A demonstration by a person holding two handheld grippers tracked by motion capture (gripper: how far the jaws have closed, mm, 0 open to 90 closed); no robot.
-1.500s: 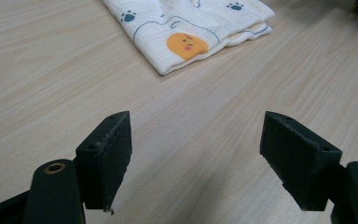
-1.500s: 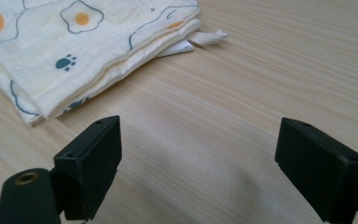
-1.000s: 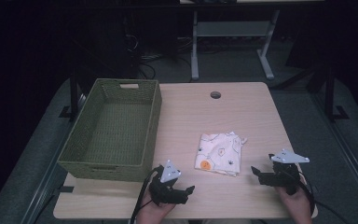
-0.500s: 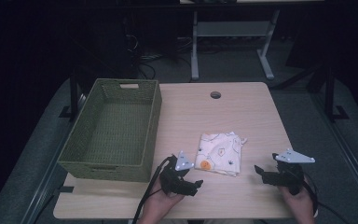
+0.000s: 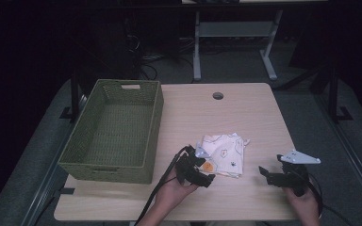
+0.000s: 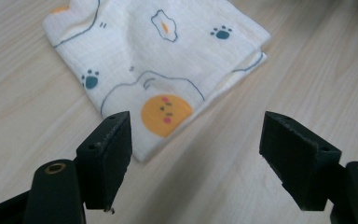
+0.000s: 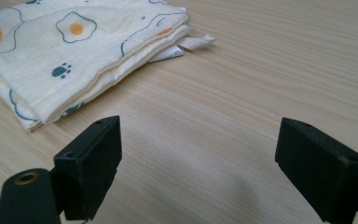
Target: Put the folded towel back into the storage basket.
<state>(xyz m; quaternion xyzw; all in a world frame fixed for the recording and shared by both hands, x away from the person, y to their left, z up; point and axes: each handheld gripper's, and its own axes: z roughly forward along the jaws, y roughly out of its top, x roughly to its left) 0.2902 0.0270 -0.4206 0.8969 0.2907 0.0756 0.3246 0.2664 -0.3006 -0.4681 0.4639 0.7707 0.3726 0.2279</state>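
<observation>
1. Now we are bringing the left tongs up to the folded cloth, which is lying flat on the tabletop a little toward its near edge, about midway between the left and right edges.
2. The left tongs are standing spread wide, and in the left gripper view the near corner of the cloth, the one with the orange face print, is sitting just ahead of the gap between the jaws; nothing is being pinched yet.
3. The right tongs are also spread and holding nothing, waiting over bare wood toward the near right corner, with the cloth lying apart from them.
4. We are judging this as the approach step before a first grasp.
5. Next, we are needing to lower the left tongs so that one jaw slides under the corner's stacked layers, then close on all the layers together.
6. The green woven basket is standing along the left edge, a likely place for the cloth.
</observation>
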